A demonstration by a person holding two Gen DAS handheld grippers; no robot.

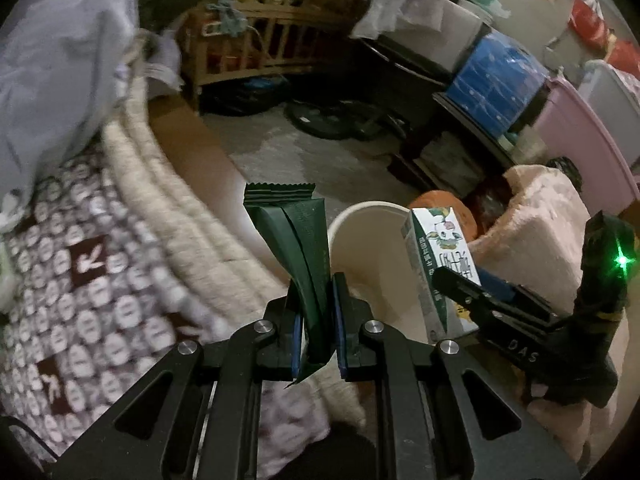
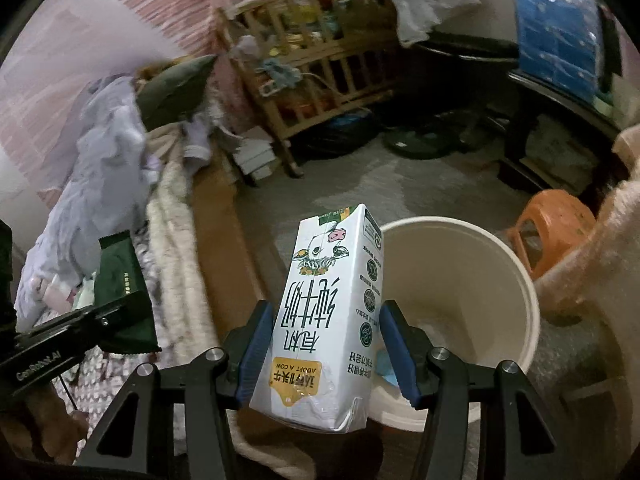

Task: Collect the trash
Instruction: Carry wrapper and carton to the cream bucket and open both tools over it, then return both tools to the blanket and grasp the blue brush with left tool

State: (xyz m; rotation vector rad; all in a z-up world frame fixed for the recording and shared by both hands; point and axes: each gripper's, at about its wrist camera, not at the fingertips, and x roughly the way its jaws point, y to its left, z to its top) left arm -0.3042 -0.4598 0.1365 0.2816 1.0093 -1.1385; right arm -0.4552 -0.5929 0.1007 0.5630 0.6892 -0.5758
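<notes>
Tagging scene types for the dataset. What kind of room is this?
Most likely a cluttered bedroom at home: a bed with a patterned quilt, a wooden crib piled with things, stacked storage boxes. A white bucket stands on the floor beside the bed.

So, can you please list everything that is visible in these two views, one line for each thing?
wrapper: one, dark green, clamped in the left gripper
milk carton: one, white, upside down in the right gripper
bucket: one, cream, on the floor behind the carton
stool: one, orange, right of the bucket
crib: one, wooden, at the back, full of clutter
storage box: one, pink, at the right
blanket: one, pale pink, fluffy, at the right
quilt: one, brown and white pattern, at the left
left gripper: black, shut on the wrapper
right gripper: black, blue pads, shut on the carton
</notes>
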